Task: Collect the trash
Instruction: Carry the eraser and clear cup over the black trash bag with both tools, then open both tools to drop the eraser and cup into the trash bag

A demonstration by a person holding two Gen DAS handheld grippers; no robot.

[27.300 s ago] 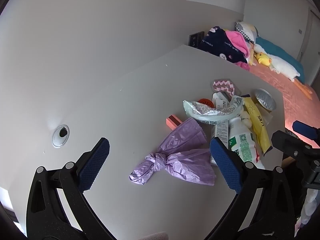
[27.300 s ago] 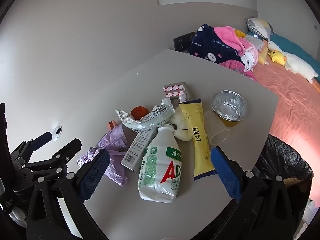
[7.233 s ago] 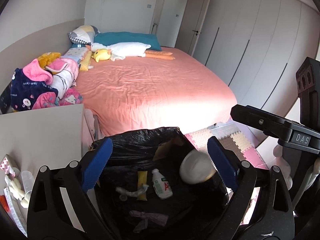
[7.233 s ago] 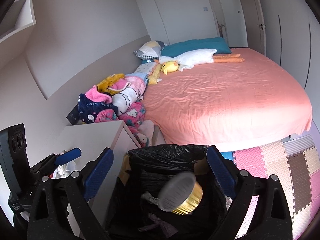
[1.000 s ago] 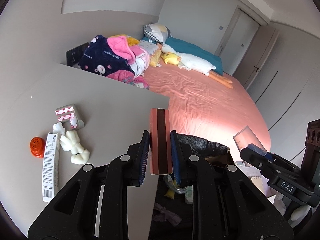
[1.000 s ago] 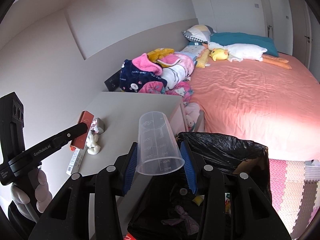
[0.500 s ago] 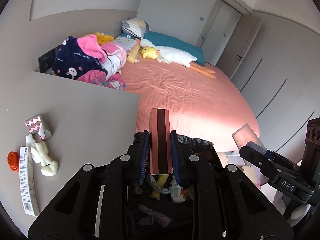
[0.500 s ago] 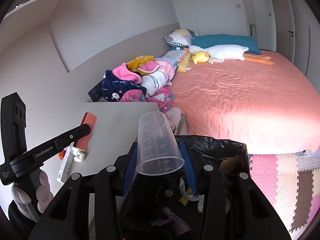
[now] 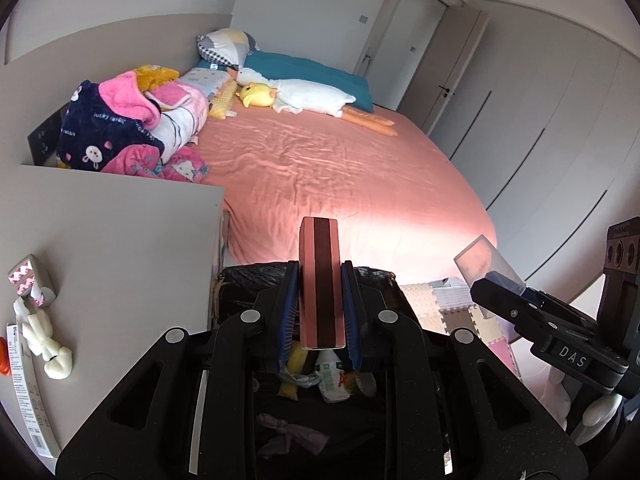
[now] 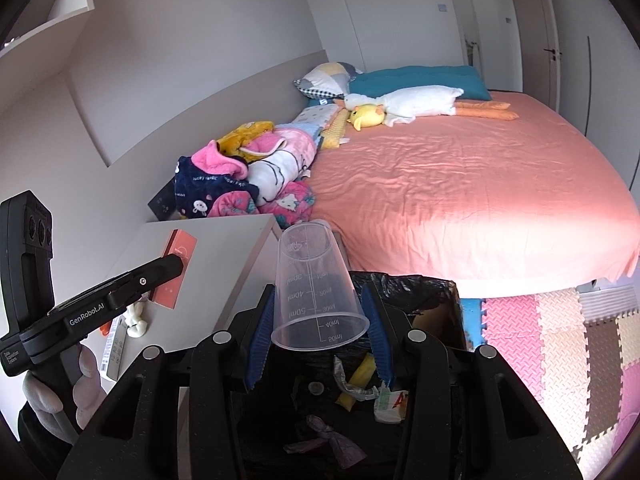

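Observation:
My left gripper is shut on a flat pink box with a dark stripe, held above the black-lined trash bin. My right gripper is shut on a clear plastic measuring cup, mouth toward me, above the same bin. The bin holds a yellow wrapper, a white bottle and a purple knotted bag. The right gripper with the cup shows in the left wrist view. The pink box shows in the right wrist view.
A grey table stands left of the bin with a pink-patterned wrapper, white crumpled pieces, a long white box and an orange cap. A pink bed lies behind. Foam floor mats lie to the right.
Both grippers have swung from the table toward the bin, keeping hold of the box and the cup. The bin is now directly below both.

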